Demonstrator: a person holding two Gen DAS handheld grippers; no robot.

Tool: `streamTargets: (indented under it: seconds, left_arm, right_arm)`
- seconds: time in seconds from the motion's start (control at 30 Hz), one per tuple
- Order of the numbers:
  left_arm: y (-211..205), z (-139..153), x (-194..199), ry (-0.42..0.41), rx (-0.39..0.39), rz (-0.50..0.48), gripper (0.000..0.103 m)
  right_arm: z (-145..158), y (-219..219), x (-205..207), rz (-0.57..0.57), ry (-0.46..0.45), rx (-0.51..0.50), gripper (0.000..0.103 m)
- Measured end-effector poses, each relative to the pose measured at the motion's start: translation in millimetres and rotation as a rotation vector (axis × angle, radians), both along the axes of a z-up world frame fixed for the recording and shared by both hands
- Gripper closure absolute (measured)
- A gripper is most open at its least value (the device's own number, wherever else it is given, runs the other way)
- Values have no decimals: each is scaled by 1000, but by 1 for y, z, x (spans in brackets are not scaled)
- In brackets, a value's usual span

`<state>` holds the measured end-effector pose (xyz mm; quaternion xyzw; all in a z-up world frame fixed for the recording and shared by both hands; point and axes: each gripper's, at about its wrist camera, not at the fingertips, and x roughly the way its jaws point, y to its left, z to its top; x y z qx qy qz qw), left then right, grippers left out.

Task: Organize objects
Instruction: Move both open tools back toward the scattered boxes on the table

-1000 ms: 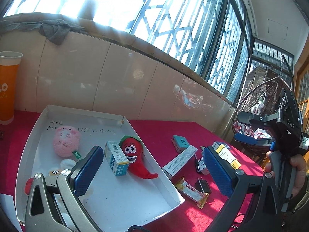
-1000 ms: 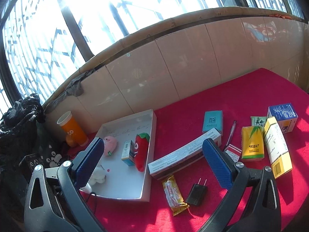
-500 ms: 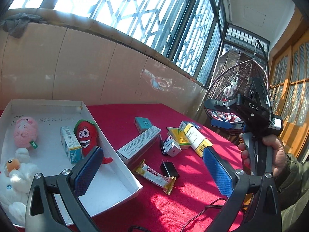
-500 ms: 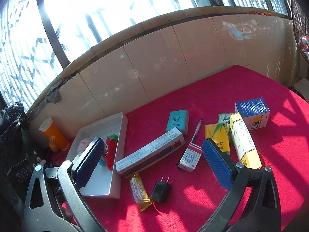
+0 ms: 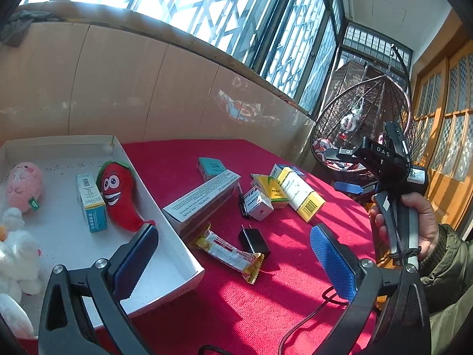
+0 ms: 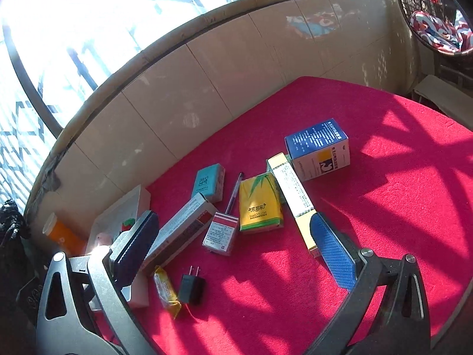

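My left gripper (image 5: 236,263) is open and empty, low over the red table, between the white tray (image 5: 68,236) and the loose items. In the tray lie a red chili plush (image 5: 118,192), a teal-and-white box (image 5: 90,204), a pink plush (image 5: 23,182) and a white plush (image 5: 14,254). Loose on the cloth are a long white box (image 5: 204,201), a snack bar (image 5: 230,253), a black charger (image 5: 254,241) and a yellow tissue pack (image 5: 272,190). My right gripper (image 6: 235,251) is open above the small red-and-white box (image 6: 221,230), with the yellow tissue pack (image 6: 260,204) and long yellow-ended box (image 6: 292,189) just ahead.
A blue-and-white box (image 6: 319,148), a teal box (image 6: 208,182) and a pen (image 6: 235,192) lie further back. An orange cup (image 6: 62,232) stands behind the tray (image 6: 134,198). A tiled wall borders the table at the back. A hanging wicker chair (image 5: 363,130) stands beyond the right edge.
Both views swung right, away from the tray toward the loose boxes. The right gripper came lower and closer to the boxes. Both grippers stayed open and empty.
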<state>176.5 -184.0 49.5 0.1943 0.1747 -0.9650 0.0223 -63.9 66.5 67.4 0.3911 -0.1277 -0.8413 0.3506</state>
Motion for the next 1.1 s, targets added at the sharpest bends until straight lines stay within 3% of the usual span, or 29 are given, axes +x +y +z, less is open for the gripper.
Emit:
streamTargets:
  seconds: [0.27,0.43,0.57,0.73,0.87,0.97,1.1]
  left_arm:
    - [12,-1,-12,-56,-50,-30,0]
    - [5,2,-18,-103,-42,44,0]
    - [7,2,-25,-115,-22,40,0]
    - [30,-1,-48,-199,-100,13,0]
    - [43,-10,-71,-291,-75,14,0]
    - [48,-22,-84,-378,-36,84,0]
    - [61,-26,-90,-431,-115,184,0]
  right_arm:
    - [-6,22,-10,-36,-23,-37,0]
    - [-4,31,-11,-46,24,-4,0]
    - [-2,38,-11,-34,76,10,0]
    - [-13,38,-19,-3,57,47,0]
    - [-30,26,-26,25,57,137,0]
    - [-42,10,-28,72,99,230,0]
    - [-53,-9,-29,143,144,280,7]
